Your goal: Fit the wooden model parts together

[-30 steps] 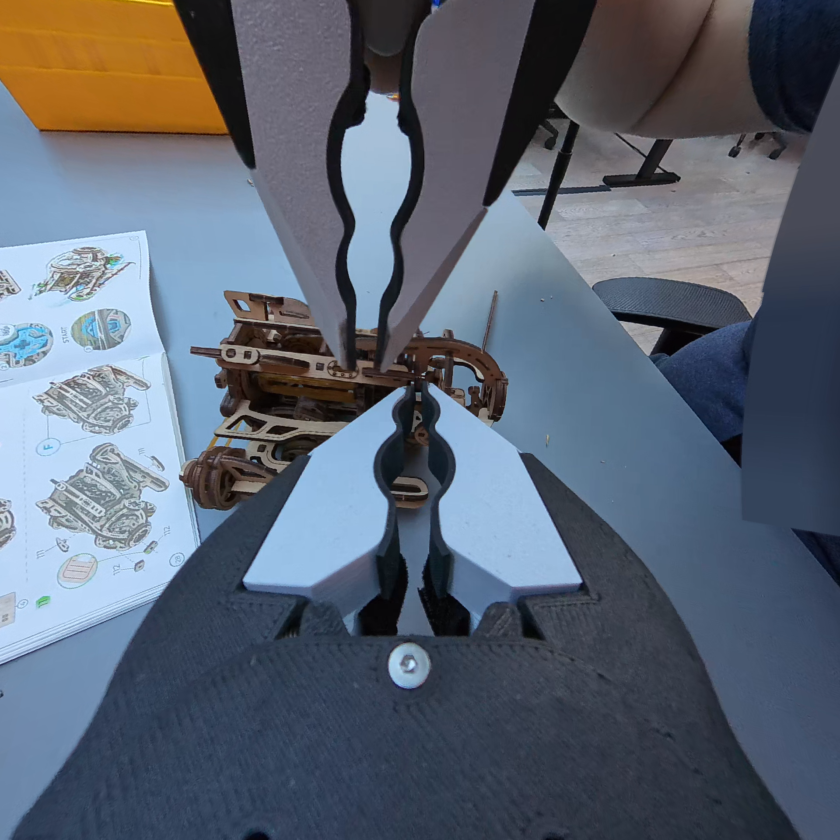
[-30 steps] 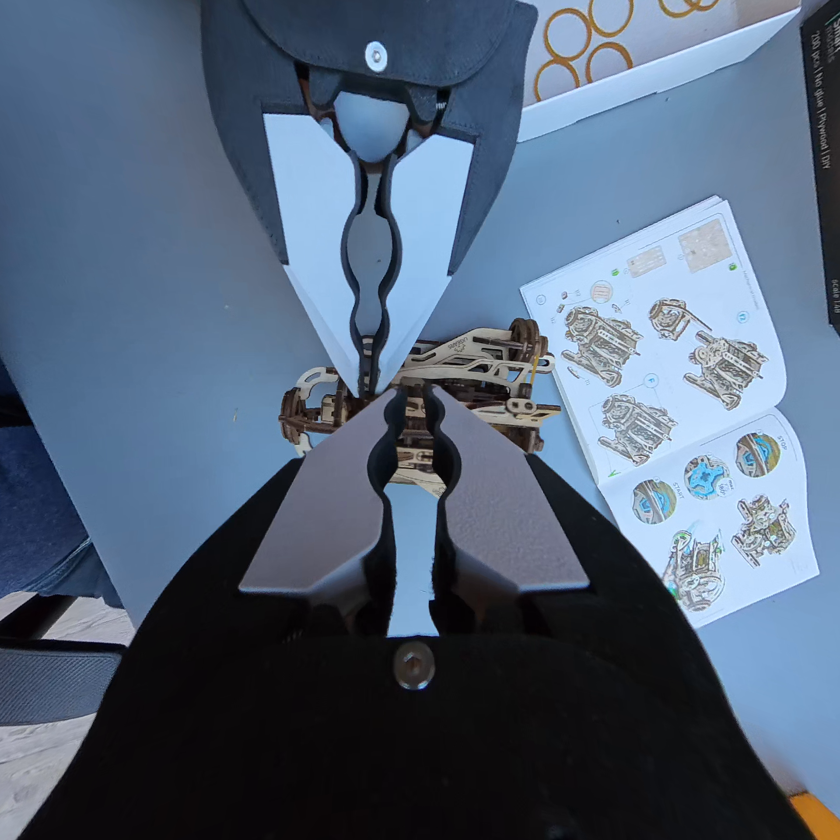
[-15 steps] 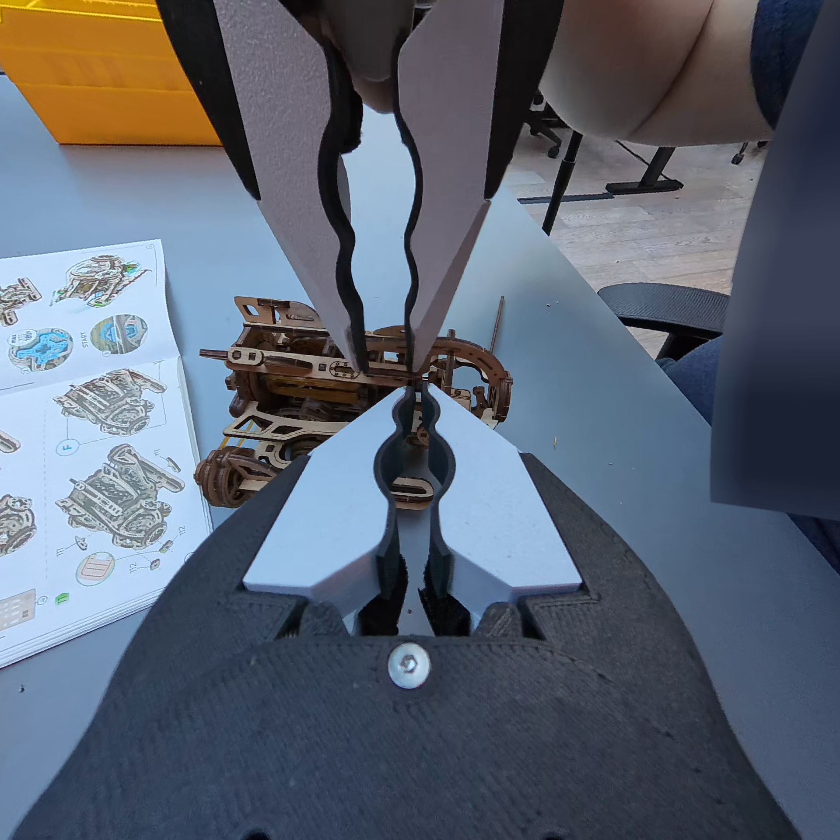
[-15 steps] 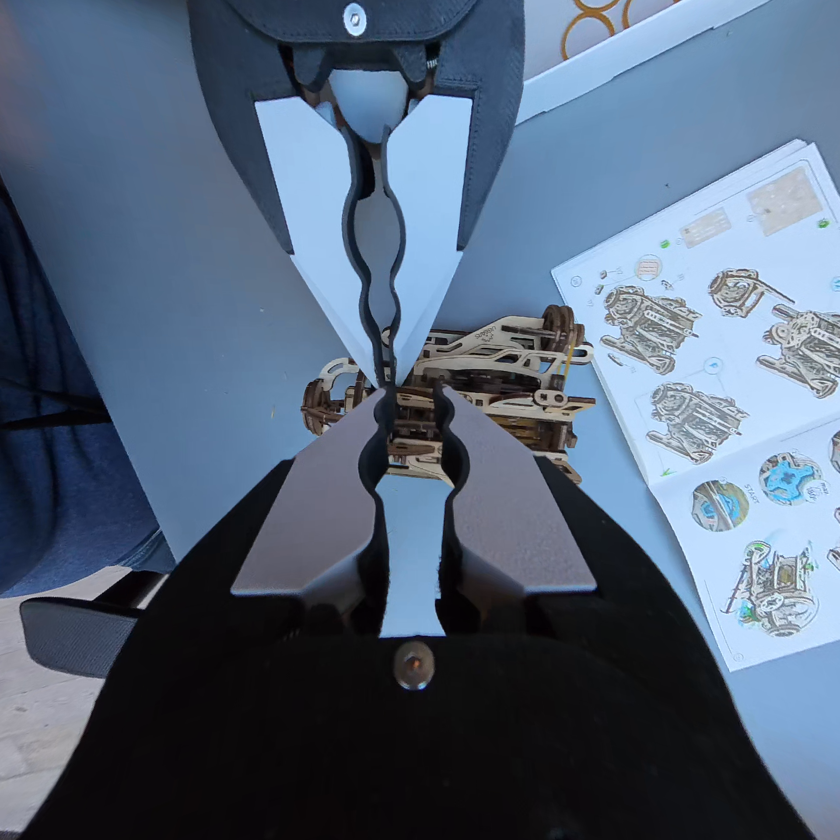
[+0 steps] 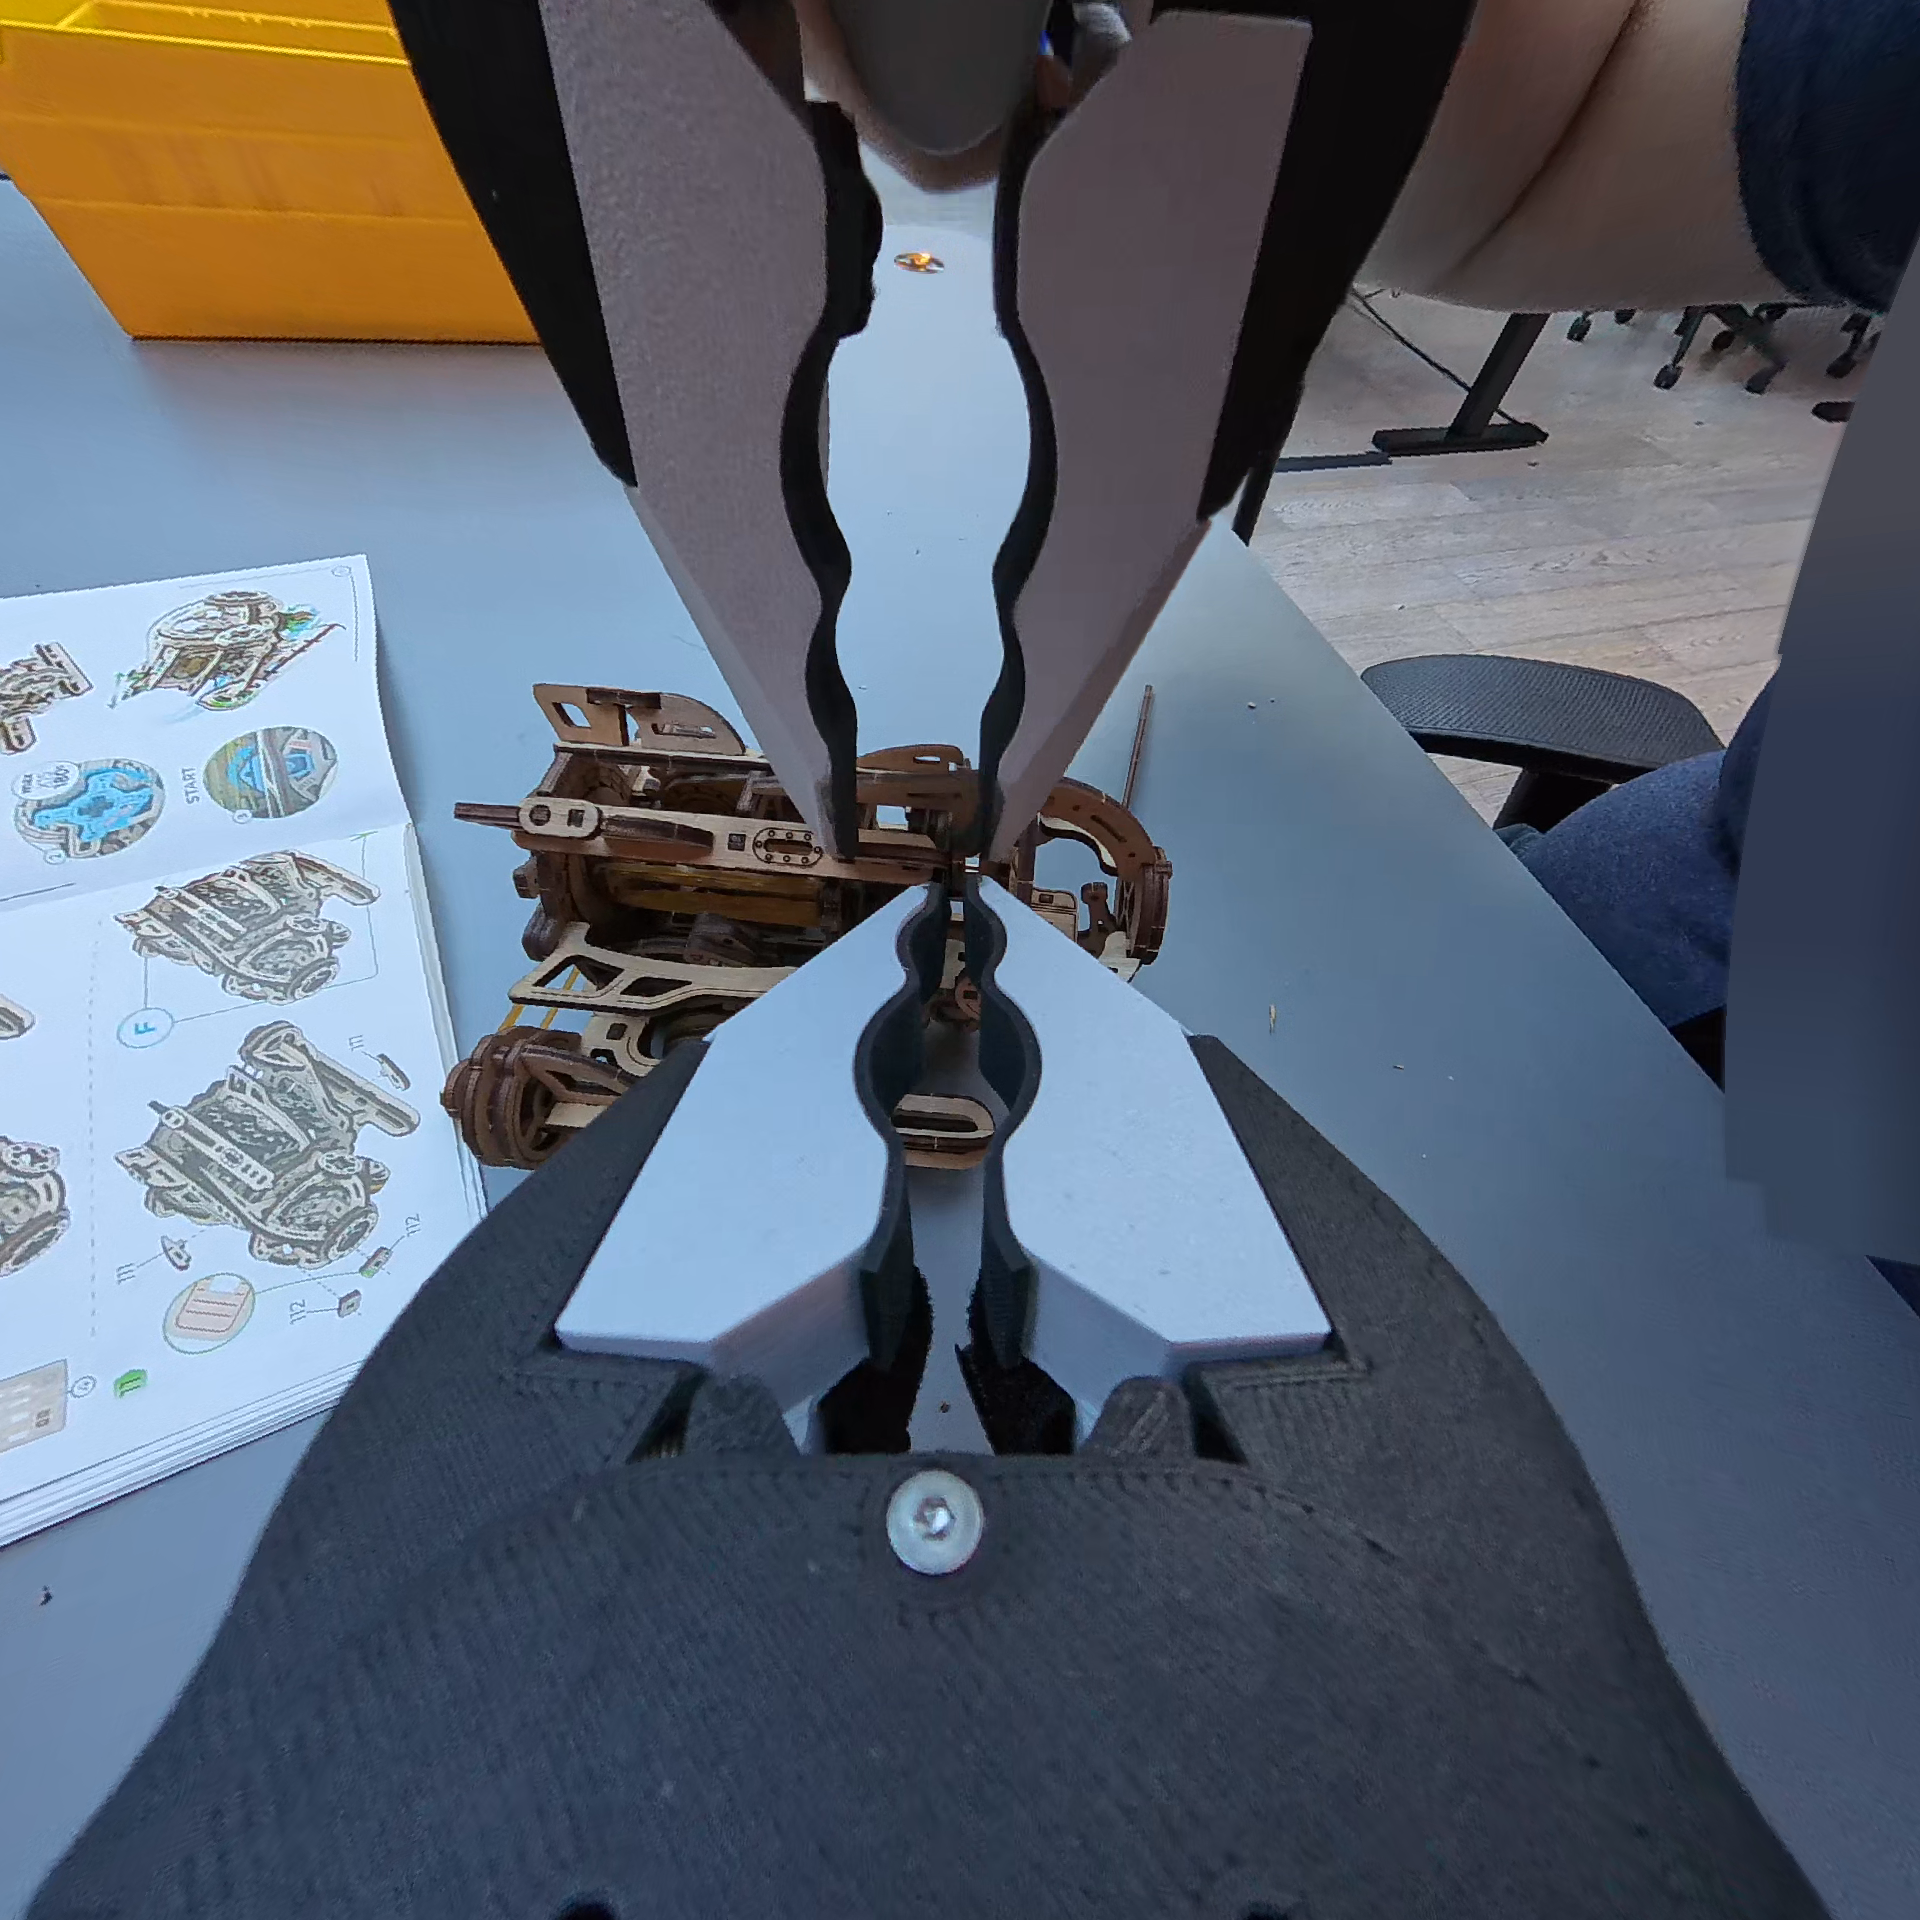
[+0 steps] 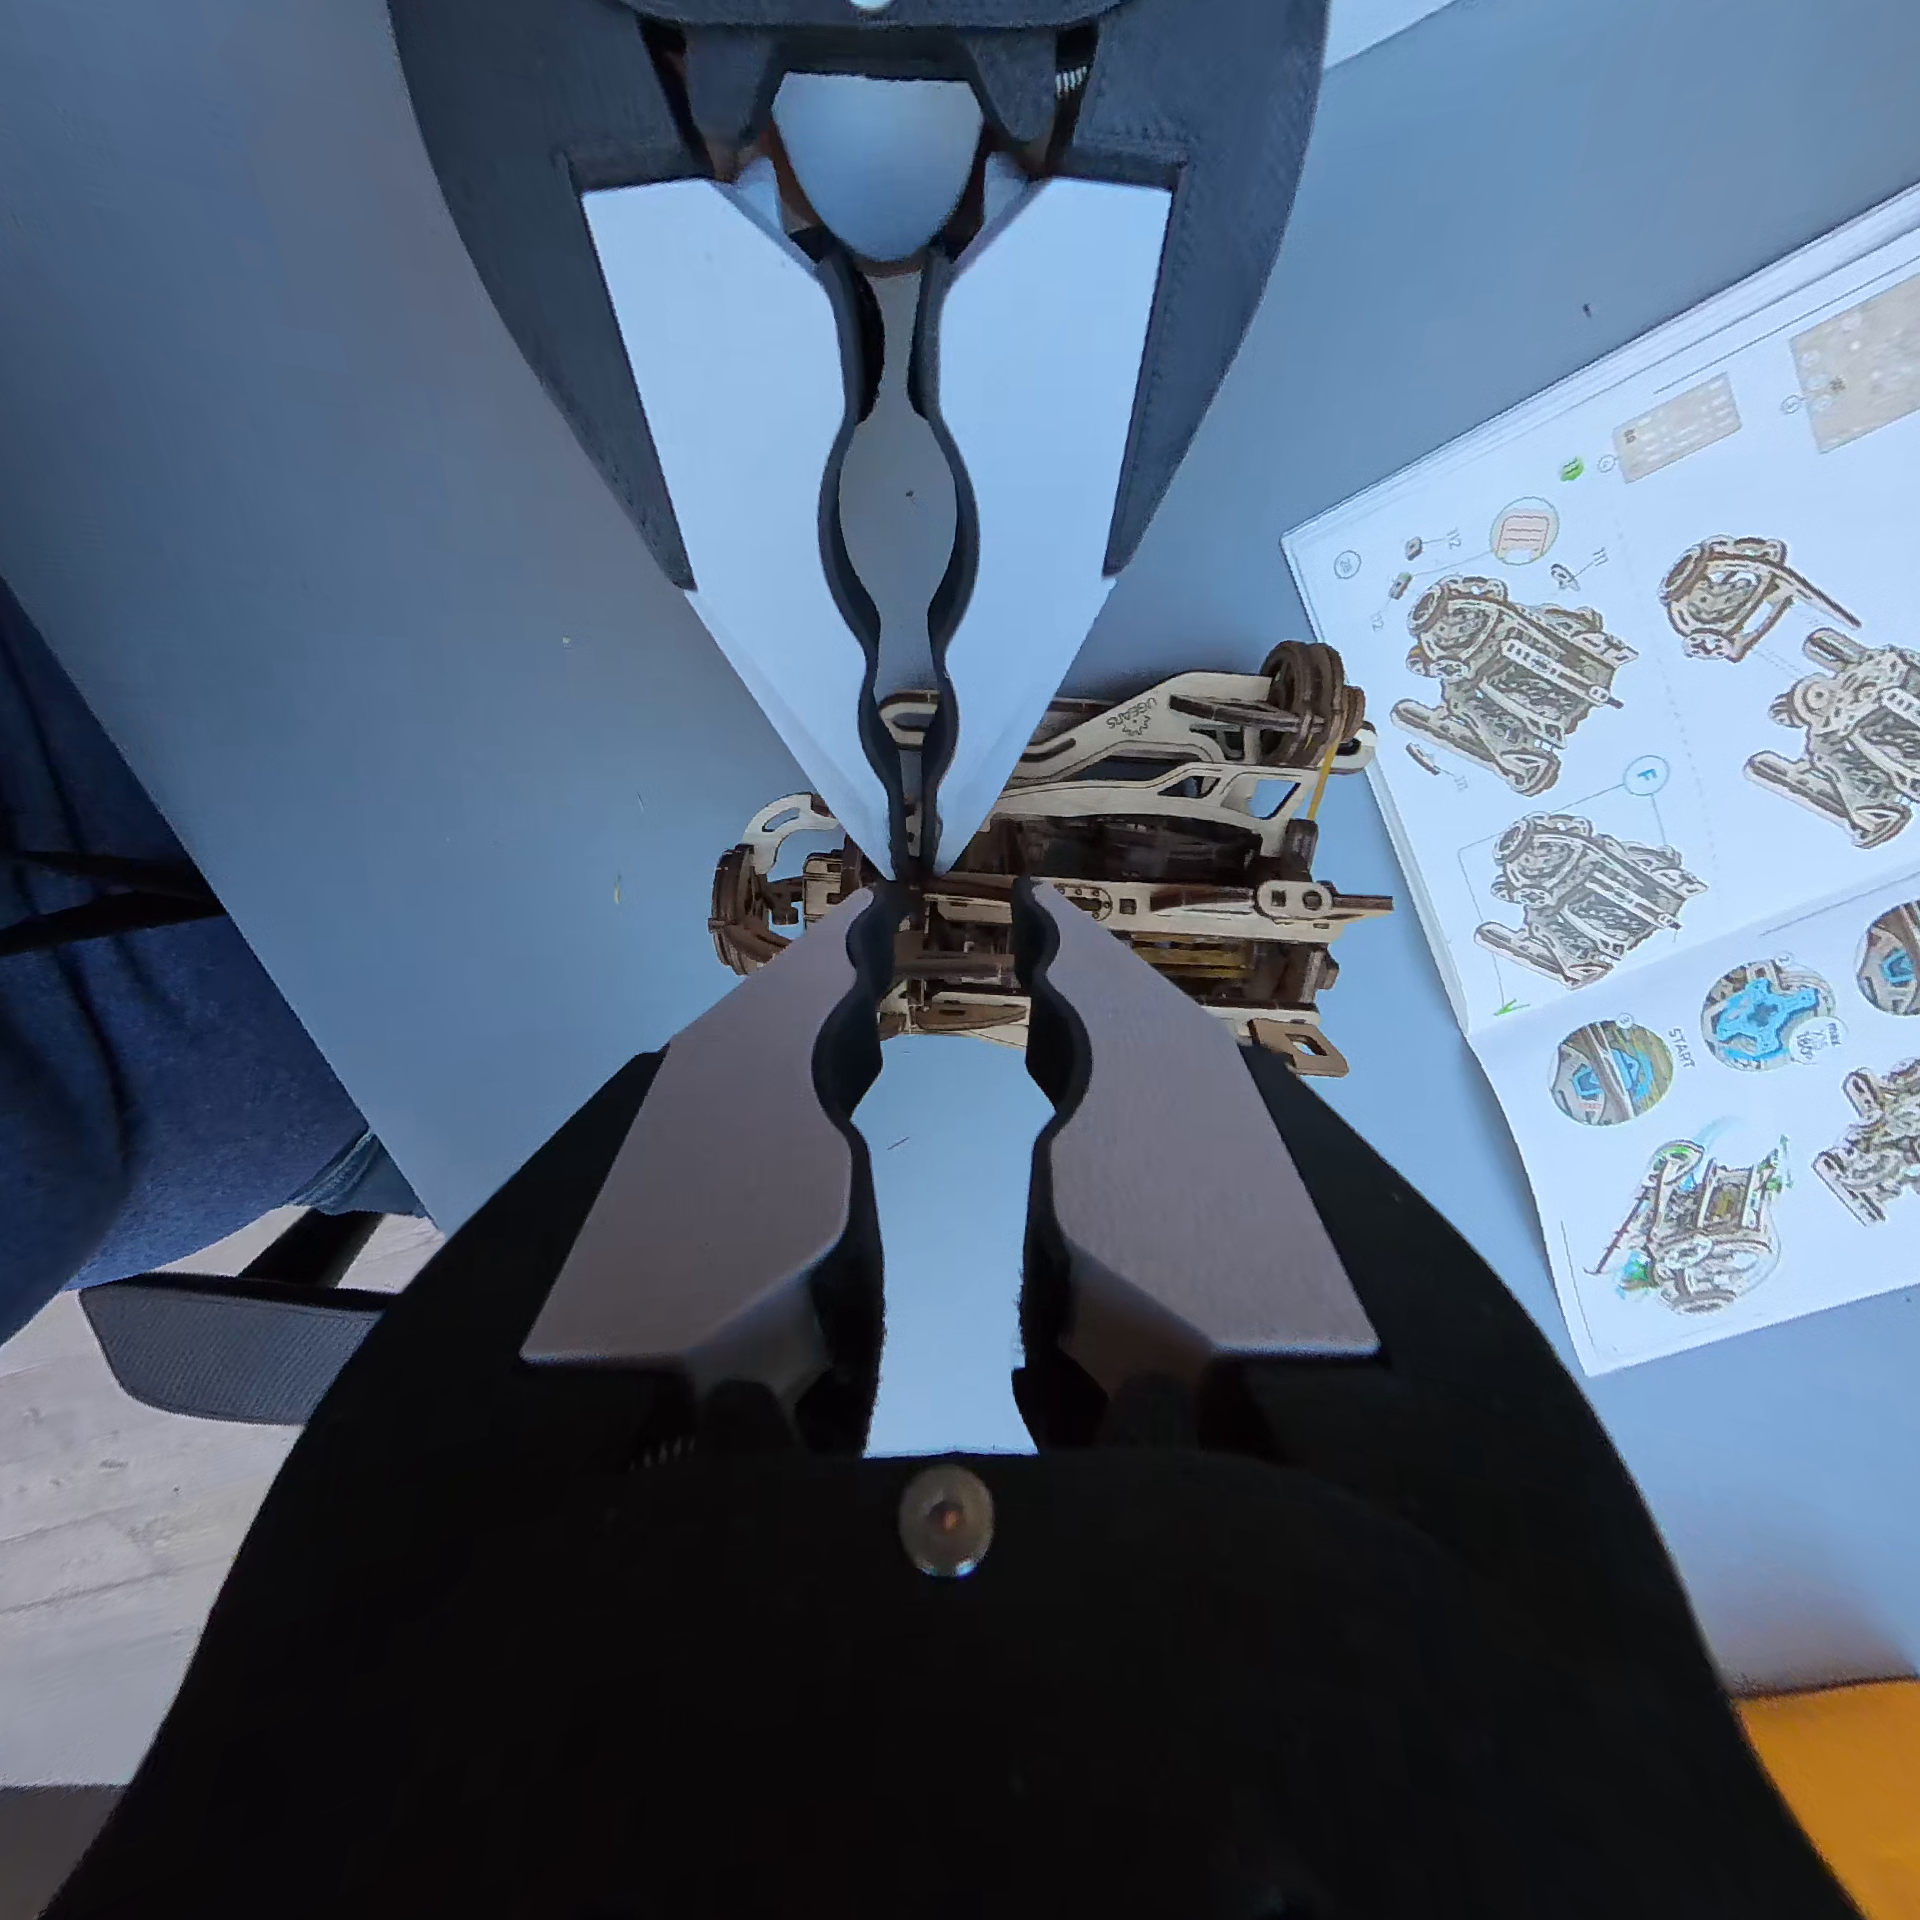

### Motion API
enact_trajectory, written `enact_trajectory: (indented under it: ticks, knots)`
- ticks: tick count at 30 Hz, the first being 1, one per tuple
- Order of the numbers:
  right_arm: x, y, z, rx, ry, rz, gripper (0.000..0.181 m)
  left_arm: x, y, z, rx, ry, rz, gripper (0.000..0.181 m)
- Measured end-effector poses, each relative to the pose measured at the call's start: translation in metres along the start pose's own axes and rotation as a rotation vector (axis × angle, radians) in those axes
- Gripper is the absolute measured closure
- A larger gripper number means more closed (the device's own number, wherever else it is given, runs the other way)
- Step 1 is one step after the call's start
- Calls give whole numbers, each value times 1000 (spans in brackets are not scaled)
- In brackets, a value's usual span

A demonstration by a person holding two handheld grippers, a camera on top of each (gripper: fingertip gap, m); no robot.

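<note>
The wooden model (image 5: 665, 935), a brown and tan laser-cut frame with wheels, lies on the grey table (image 5: 1403, 1195). My left gripper (image 5: 954, 896) is closed on a thin piece at the model's top edge. It comes in from the top in the right wrist view (image 6: 912, 868). My right gripper (image 6: 951, 914) is open, its tips astride the model's (image 6: 1143, 914) top rail, just opposite the left tips. It reaches in from above in the left wrist view (image 5: 916, 836). What the left tips pinch is mostly hidden.
An open instruction booklet (image 5: 208, 987) lies beside the model, also in the right wrist view (image 6: 1662, 831). A yellow crate (image 5: 239, 177) stands at the back. A thin wooden stick (image 5: 1141, 748) lies past the model. The table edge and an office chair (image 5: 1538, 717) are close.
My right gripper's fingers have spread wider apart over the model's top. Both grippers have shifted slightly along the model. The left gripper has stayed closed.
</note>
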State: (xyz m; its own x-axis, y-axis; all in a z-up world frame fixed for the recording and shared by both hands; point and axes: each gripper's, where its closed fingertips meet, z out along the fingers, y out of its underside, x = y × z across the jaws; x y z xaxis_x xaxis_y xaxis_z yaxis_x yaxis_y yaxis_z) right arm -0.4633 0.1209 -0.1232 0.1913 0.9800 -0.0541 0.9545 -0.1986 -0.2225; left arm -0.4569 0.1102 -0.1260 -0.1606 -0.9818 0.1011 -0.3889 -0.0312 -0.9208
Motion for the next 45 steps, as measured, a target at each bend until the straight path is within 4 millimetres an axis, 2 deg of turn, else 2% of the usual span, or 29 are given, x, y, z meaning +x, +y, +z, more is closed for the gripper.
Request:
enact_trajectory:
  ticks: [8, 16, 26, 33, 45]
  knots:
    - [2, 1, 1, -156, 87, -21, 159, 0, 0, 0, -2, -6, 3, 181]
    - [7, 0, 0, -212, 139, -3, 161, 0, 0, 0, 6, -3, 0, 181]
    - [4, 3, 0, -125, 100, -12, 160, -2, -2, -1, 24, -2, 1, 181]
    - [5, 1, 0, -76, 57, 43, 167, -2, -2, -2, 29, -3, 11, 181]
    - [5, 2, 0, -61, 10, 36, 165, -2, -1, -3, 48, 0, 7, 181]
